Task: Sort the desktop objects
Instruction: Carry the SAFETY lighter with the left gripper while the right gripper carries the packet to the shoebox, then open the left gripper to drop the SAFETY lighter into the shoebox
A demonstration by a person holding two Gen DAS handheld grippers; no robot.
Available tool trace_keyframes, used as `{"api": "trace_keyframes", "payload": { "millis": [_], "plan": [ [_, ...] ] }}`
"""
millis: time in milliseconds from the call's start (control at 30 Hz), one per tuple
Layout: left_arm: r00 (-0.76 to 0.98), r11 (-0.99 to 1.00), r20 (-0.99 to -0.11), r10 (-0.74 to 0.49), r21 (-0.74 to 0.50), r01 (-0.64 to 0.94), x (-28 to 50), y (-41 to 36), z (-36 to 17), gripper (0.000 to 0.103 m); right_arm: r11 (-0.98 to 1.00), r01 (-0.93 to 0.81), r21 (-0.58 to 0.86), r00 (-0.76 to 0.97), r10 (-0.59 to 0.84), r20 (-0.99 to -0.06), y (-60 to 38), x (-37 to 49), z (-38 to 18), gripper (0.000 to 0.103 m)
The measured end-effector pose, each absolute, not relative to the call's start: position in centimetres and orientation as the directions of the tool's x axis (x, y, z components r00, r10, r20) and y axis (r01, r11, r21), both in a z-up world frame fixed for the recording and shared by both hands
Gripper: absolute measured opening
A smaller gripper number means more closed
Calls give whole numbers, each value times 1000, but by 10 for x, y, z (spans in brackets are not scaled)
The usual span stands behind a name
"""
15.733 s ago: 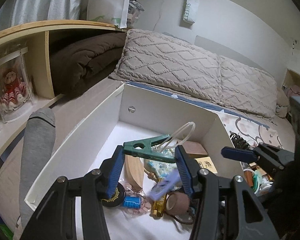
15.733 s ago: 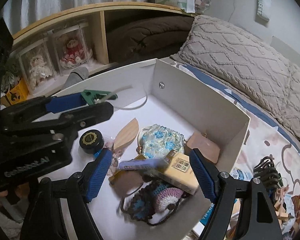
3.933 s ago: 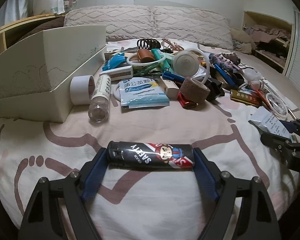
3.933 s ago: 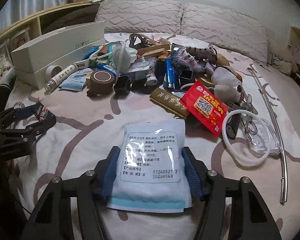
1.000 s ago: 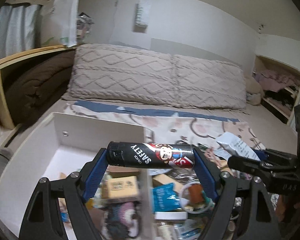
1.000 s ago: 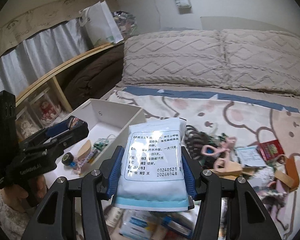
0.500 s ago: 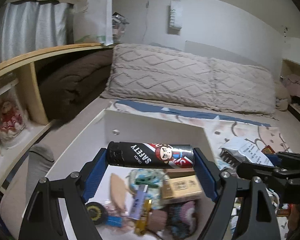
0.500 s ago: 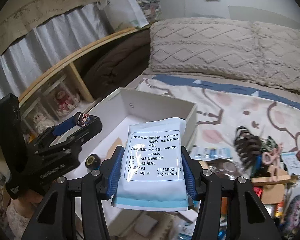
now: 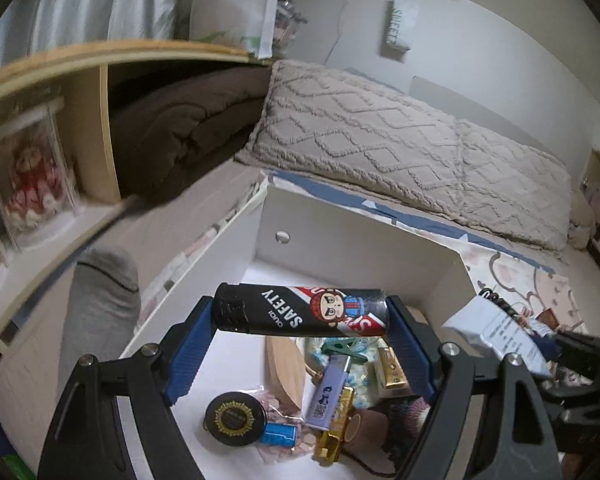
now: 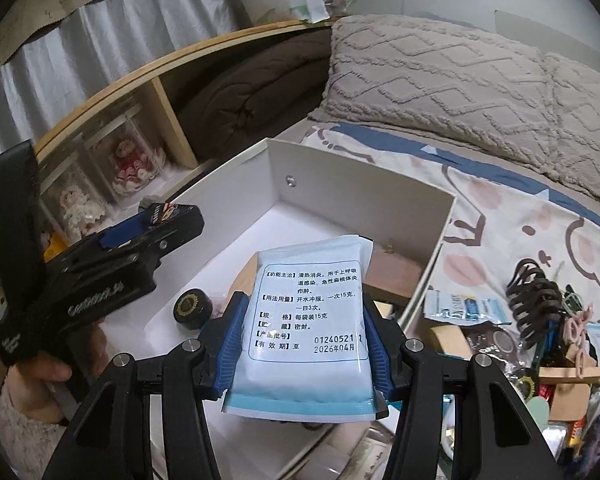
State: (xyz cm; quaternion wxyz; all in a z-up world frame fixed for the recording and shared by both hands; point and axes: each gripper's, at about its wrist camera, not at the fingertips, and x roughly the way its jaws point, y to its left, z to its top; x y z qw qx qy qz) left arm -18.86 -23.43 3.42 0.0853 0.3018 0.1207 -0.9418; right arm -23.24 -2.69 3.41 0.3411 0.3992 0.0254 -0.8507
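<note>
At lower centre of the left wrist view, the left gripper [image 9: 302, 322] has its fingers clamped endwise on a black lighter [image 9: 300, 315], held crosswise above the white box [image 9: 364, 240] on the bed [image 10: 512, 216]. At lower centre of the right wrist view, the right gripper [image 10: 304, 330] has its fingers clamped on a medicine sachet [image 10: 306, 320] over the same box, which holds small items.
</note>
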Motion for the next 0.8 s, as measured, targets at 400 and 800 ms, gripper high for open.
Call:
{"api": "trace_keyframes", "payload": {
  "millis": [400, 800],
  "plan": [
    [-761, -965, -642, -89, -134, 226, -194, -241, 30, 83, -740, 637, 216, -416, -566, -711, -50, -227, 24, 55],
    [-745, -961, -656, -121, -112, 254, -196, -241, 30, 83, -735, 645, 208, -408, -562, -720, -54, -223, 20, 55]
  ]
}}
